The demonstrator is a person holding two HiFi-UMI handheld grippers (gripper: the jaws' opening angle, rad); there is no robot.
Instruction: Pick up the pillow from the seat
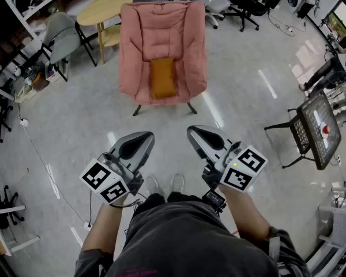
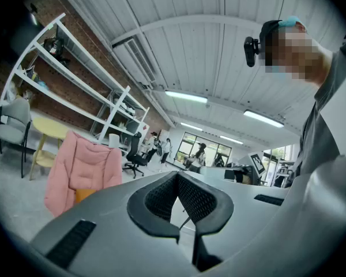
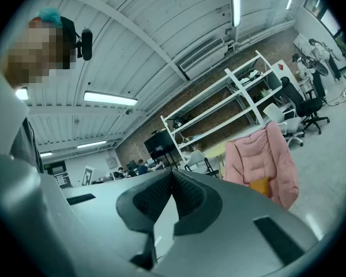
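Observation:
An orange pillow (image 1: 162, 78) lies on the seat of a pink padded armchair (image 1: 161, 27) a few steps ahead of me. The left gripper (image 1: 137, 136) and the right gripper (image 1: 197, 133) are held close to my body, well short of the chair, both shut with nothing in them. In the left gripper view the jaws (image 2: 176, 175) meet at their tips, with the armchair (image 2: 83, 163) and pillow (image 2: 83, 194) far off at the left. The right gripper view shows closed jaws (image 3: 172, 172), the armchair (image 3: 259, 152) and pillow (image 3: 259, 185) at the right.
A round yellow table (image 1: 105, 8) and a grey chair (image 1: 60, 33) stand left of the armchair. Black office chairs (image 1: 242, 2) are behind it. A black wire side table (image 1: 318, 128) stands at the right. A cable (image 1: 40, 154) runs over the floor at the left.

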